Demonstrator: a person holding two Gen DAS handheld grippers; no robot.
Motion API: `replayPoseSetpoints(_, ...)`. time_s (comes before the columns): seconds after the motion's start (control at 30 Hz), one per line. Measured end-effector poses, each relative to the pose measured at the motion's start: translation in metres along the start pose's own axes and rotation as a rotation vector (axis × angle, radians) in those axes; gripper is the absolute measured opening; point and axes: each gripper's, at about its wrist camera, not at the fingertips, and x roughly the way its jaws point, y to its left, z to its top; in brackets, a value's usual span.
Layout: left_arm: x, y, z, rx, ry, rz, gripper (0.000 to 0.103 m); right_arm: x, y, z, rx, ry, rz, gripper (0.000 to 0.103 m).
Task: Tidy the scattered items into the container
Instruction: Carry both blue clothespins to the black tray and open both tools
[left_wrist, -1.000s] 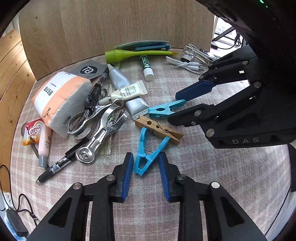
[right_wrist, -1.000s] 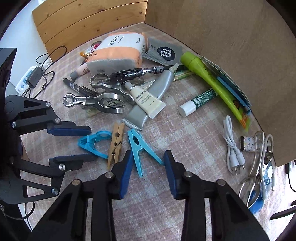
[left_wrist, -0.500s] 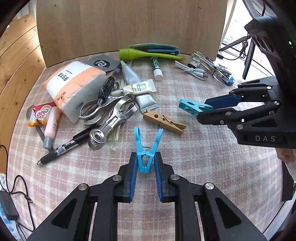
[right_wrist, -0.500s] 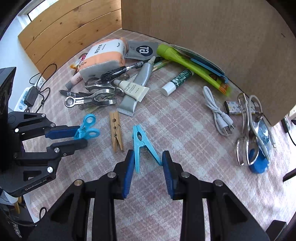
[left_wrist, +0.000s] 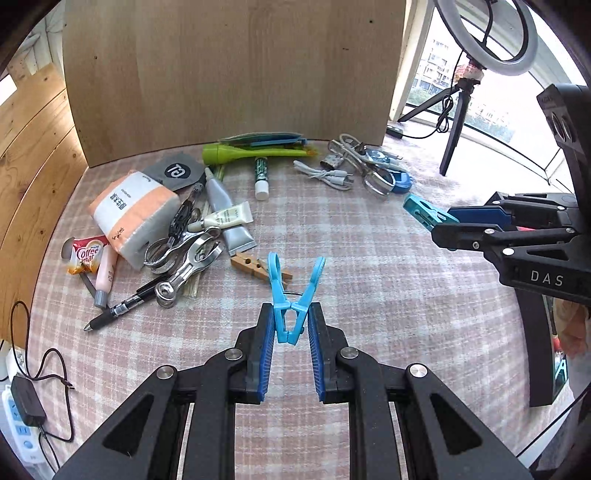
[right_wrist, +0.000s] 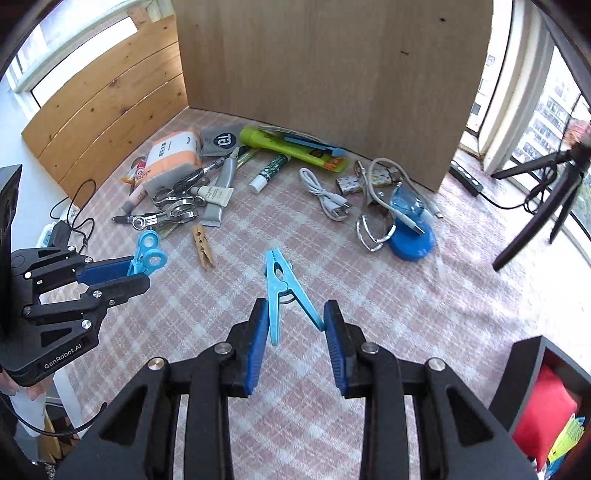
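1. The left gripper (left_wrist: 291, 325) is clamped on a bright blue clothespin (left_wrist: 293, 295), pads pressing its jaw end so the two handle loops fork open away from the camera. The peg is held above the checked tablecloth (left_wrist: 369, 295).
2. The right gripper (right_wrist: 295, 325) grips a light blue clothespin (right_wrist: 282, 291) by its splayed handle legs; the toothed tip points away, and the peg is lifted off the cloth.
3. Just beyond the left gripper's peg, a wooden clothespin (left_wrist: 255, 266) lies flat on the cloth.
4. Farther left sits the main heap: metal tongs-like clips (left_wrist: 188, 258), a black pen (left_wrist: 122, 310), two tubes (left_wrist: 229, 218), a tissue pack (left_wrist: 135, 212) and a coffee sachet (left_wrist: 86, 254), touching or overlapping.
5. Farther right lie a white cable (right_wrist: 327, 197), a metal clip and a blue round case (right_wrist: 412, 236).
6. At the far edge a green tube (left_wrist: 251, 154) and a lip balm stick (left_wrist: 260, 175) rest near the upright wooden board (left_wrist: 236, 74).
7. The container cannot be told with certainty in either view.
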Motion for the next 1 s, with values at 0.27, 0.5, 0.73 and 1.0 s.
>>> replayPoseSetpoints(0.27, -0.019, -0.075, 0.01, 0.104, -0.03, -0.086, 0.017, -0.067, -0.056, -0.061, 0.217, -0.056, -0.082, 0.03)
replayPoseSetpoints(0.5, -0.022, -0.156, 0.01, 0.21, -0.018, -0.182, 0.017, -0.125, -0.11, -0.125, 0.382, -0.105, -0.19, 0.03)
replayPoseSetpoints(0.73, -0.029, -0.235, 0.005, 0.313, 0.0, -0.271, 0.017, -0.169, -0.157, -0.187, 0.542, -0.128, -0.293, 0.03)
replayPoseSetpoints(1.0, -0.036, -0.307, -0.011, 0.429, 0.031, -0.341, 0.017, -0.208, -0.201, -0.248, 0.697, -0.143, -0.389, 0.03)
